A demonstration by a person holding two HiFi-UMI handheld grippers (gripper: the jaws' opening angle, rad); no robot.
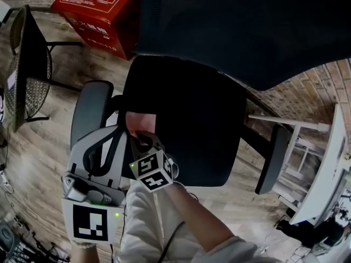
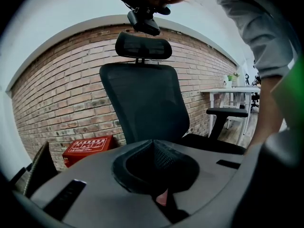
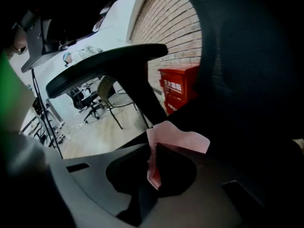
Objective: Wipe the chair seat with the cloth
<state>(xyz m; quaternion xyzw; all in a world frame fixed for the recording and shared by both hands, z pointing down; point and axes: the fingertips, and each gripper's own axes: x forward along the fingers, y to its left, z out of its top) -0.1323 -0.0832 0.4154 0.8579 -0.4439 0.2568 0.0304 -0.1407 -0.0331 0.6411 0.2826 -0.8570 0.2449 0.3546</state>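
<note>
The black office chair's seat [image 1: 192,125] fills the middle of the head view, under its mesh backrest [image 1: 247,26]. My right gripper [image 1: 140,138] is at the seat's left edge, shut on a pink cloth [image 1: 137,120]. The right gripper view shows that cloth [image 3: 178,137] pinched in the right gripper [image 3: 154,151] and folded over one jaw. My left gripper [image 1: 118,138] sits close beside it, near the grey left armrest [image 1: 90,106]. In its own view the left gripper [image 2: 153,148] is shut and faces the backrest [image 2: 142,99]. A pink sliver [image 2: 163,197] shows low in its slit; whether it is gripped is unclear.
A red box [image 1: 98,10] stands on the wood floor behind the chair, against a brick wall [image 2: 57,99]. A wire-mesh chair [image 1: 27,64] is at far left. The black right armrest [image 1: 271,158] and a white desk [image 1: 323,174] are on the right.
</note>
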